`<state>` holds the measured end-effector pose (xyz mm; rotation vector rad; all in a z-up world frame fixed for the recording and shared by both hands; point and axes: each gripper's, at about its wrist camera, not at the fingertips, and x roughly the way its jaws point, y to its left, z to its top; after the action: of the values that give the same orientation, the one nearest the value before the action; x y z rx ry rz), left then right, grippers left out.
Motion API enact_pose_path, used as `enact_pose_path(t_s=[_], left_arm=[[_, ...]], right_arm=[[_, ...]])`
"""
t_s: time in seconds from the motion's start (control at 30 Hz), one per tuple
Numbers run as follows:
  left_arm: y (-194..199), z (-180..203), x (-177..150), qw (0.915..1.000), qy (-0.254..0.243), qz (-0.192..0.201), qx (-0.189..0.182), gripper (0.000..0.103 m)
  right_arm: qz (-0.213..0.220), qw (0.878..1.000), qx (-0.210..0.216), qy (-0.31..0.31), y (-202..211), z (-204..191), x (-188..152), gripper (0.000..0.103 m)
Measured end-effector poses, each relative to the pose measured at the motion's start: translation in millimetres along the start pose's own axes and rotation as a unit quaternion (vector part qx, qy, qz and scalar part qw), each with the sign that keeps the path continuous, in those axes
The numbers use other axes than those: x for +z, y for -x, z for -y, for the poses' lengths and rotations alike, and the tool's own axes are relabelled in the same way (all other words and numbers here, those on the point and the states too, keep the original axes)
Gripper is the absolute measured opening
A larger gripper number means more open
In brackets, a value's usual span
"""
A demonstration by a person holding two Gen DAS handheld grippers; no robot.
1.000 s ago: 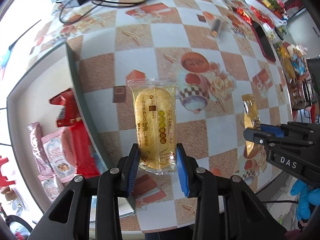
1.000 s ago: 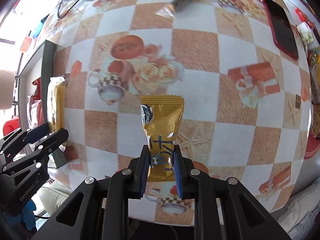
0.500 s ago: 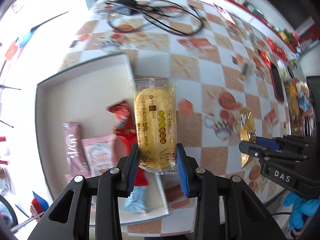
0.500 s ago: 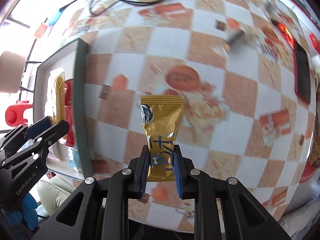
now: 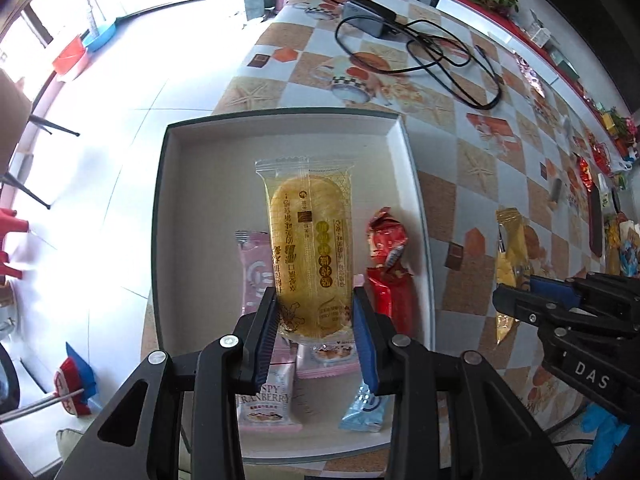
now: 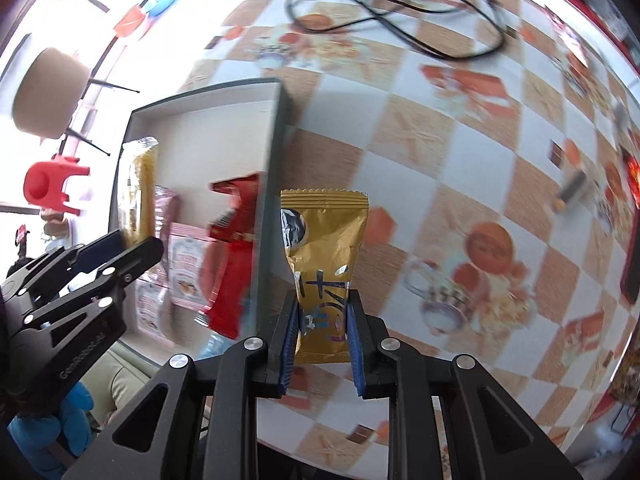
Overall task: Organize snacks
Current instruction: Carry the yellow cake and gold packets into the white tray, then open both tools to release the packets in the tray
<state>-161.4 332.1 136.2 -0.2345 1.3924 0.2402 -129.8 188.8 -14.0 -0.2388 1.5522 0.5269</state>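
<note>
My left gripper (image 5: 315, 312) is shut on a clear packet with a yellow cake (image 5: 310, 248) and holds it above the white tray (image 5: 280, 136). The tray holds a pink packet (image 5: 253, 268), a red packet (image 5: 388, 272), a strawberry packet (image 5: 266, 404) and a light blue packet (image 5: 364, 408). My right gripper (image 6: 322, 312) is shut on a gold packet (image 6: 322, 248) and holds it above the table just right of the tray's edge (image 6: 276, 152). The right gripper also shows in the left wrist view (image 5: 520, 300).
A black cable with a charger (image 5: 416, 48) lies on the checked tablecloth beyond the tray. More snacks and a dark phone (image 5: 596, 216) lie far right. The tray sits at the table's left edge; floor, a red stool (image 6: 52, 184) beyond.
Both grippers have swung left with their packets. The left one has moved from over the tablecloth to over the tray. The right one has come up to the tray's right edge.
</note>
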Motion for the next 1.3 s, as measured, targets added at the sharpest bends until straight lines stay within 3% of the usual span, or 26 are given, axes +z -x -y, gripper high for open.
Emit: enact_pose_path(t_s=[0.37, 0.7, 0.73, 0.83, 0.93, 0.97, 1.03, 1.07, 1.27, 1.3], left_arm=[[-15, -34, 0, 0.9993, 0.031, -0.018, 0.013, 0.039], [-29, -43, -2, 0.9985, 0.038, -0.036, 0.017, 0.04], [-30, -42, -2, 0.9985, 0.036, -0.037, 0.017, 0.044], [-31, -41, -1, 0.9985, 0.033, -0.036, 0.023, 0.078], [-28, -40, -2, 0.9987, 0.032, -0.03, 0.027, 0.081], [-29, -39, -1, 0.9985, 0.032, -0.034, 0.029, 0.081], [-31, -39, 0, 0.9981, 0.03, -0.039, 0.039, 0.081], [-31, -38, 0, 0.9978, 0.03, -0.04, 0.043, 0.081], [-29, -34, 2, 0.9968, 0.037, -0.042, 0.056, 0.081], [-27, -32, 2, 0.9967, 0.037, -0.042, 0.058, 0.081]], right_arm=[[-0.014, 0.999, 0.015, 0.036, -24, -58, 37, 0.024], [-0.038, 0.998, 0.027, 0.034, -51, -79, 52, 0.024], [-0.04, 0.998, 0.029, 0.033, -52, -80, 52, 0.024], [-0.047, 0.998, 0.035, 0.032, -55, -81, 52, 0.024], [-0.058, 0.997, 0.04, 0.029, -58, -82, 52, 0.025], [-0.06, 0.997, 0.037, 0.029, -59, -82, 52, 0.029], [-0.055, 0.998, 0.028, 0.03, -56, -79, 50, 0.083], [-0.045, 0.998, 0.023, 0.031, -53, -79, 49, 0.09], [-0.037, 0.999, -0.007, 0.036, -46, -71, 46, 0.092], [-0.036, 0.999, -0.01, 0.032, -46, -68, 46, 0.102]])
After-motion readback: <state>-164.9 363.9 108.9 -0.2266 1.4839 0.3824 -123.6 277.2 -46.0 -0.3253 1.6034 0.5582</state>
